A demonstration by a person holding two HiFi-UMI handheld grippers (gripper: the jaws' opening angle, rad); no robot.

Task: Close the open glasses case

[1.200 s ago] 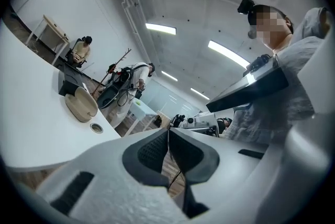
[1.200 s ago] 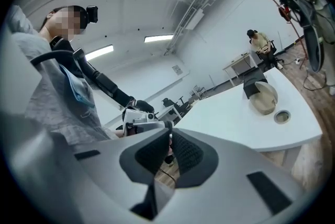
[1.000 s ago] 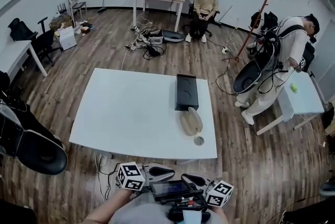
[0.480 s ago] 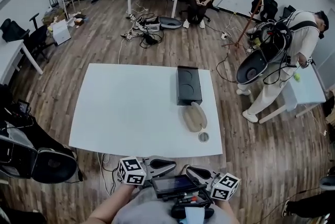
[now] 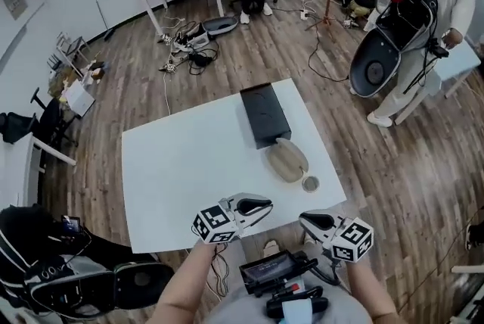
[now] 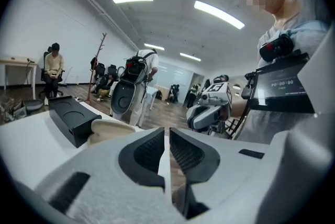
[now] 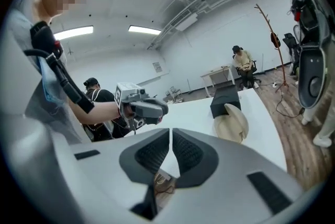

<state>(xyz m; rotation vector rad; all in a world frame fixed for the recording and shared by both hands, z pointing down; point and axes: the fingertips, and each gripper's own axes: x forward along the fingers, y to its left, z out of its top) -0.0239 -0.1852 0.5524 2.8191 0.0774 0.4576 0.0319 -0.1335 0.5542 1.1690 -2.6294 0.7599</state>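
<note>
the glasses case lies towards the right side of the white worktop. it is a pale beige oval shell, and its lid stands open like a clam. one end sits just beside a black box, and a small round object lies near the other. the left gripper and right gripper hang at the worktop's near edge, well apart from the case. each has its jaws pressed together on nothing.
</note>
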